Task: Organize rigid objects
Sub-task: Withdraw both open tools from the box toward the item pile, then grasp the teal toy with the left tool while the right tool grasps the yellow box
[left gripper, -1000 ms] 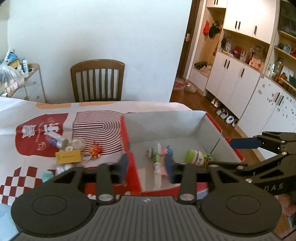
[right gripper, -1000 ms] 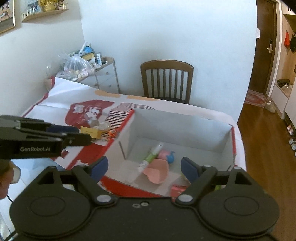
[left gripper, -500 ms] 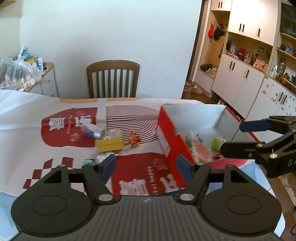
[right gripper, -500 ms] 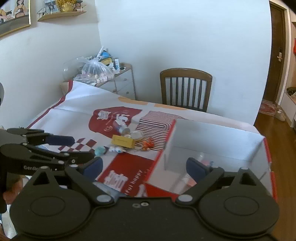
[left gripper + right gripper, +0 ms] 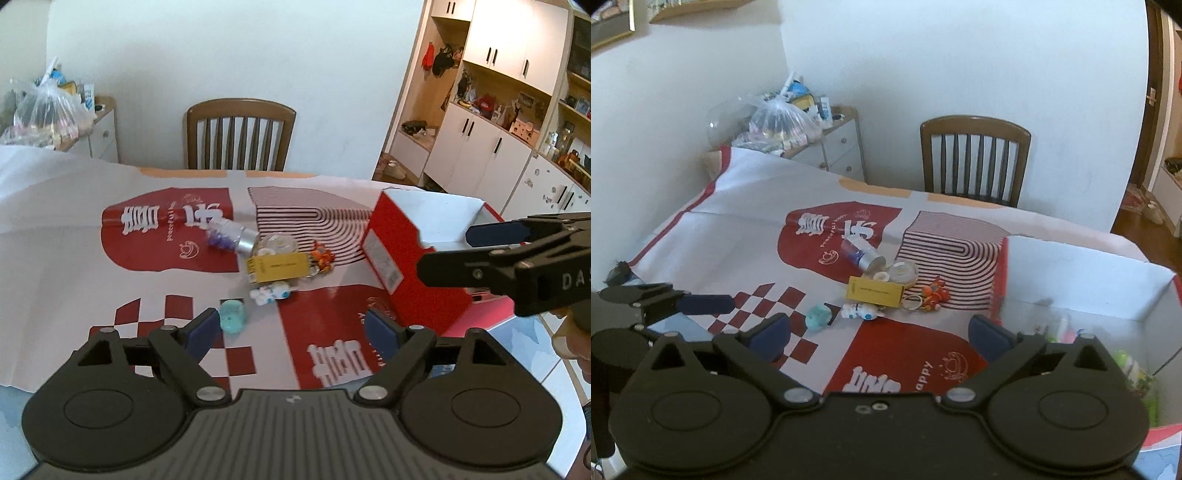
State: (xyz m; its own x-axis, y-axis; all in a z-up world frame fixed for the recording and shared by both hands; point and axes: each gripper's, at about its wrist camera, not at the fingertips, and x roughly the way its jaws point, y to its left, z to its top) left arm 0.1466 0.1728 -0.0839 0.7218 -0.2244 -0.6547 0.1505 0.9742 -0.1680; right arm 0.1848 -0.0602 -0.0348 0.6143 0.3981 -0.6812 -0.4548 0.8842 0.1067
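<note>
A cluster of small objects lies mid-table: a yellow box (image 5: 277,266), a clear bottle with silver cap (image 5: 231,235), a tape roll (image 5: 279,243), an orange toy (image 5: 320,258), a white-blue figure (image 5: 269,292) and a teal cube (image 5: 232,316). A red-and-white box (image 5: 410,258) stands to their right, with several items inside it (image 5: 1067,328). My left gripper (image 5: 293,334) is open and empty, just in front of the teal cube. My right gripper (image 5: 881,334) is open and empty, above the table's near edge, left of the box.
A wooden chair (image 5: 239,134) stands behind the table. A drawer unit with a plastic bag (image 5: 783,122) sits at the back left. White cabinets (image 5: 491,147) line the right wall. A patterned cloth (image 5: 74,266) covers the table.
Both grippers have swung left, away from over the box and toward the cluster of objects. The left gripper has opened wider. Nothing was picked up.
</note>
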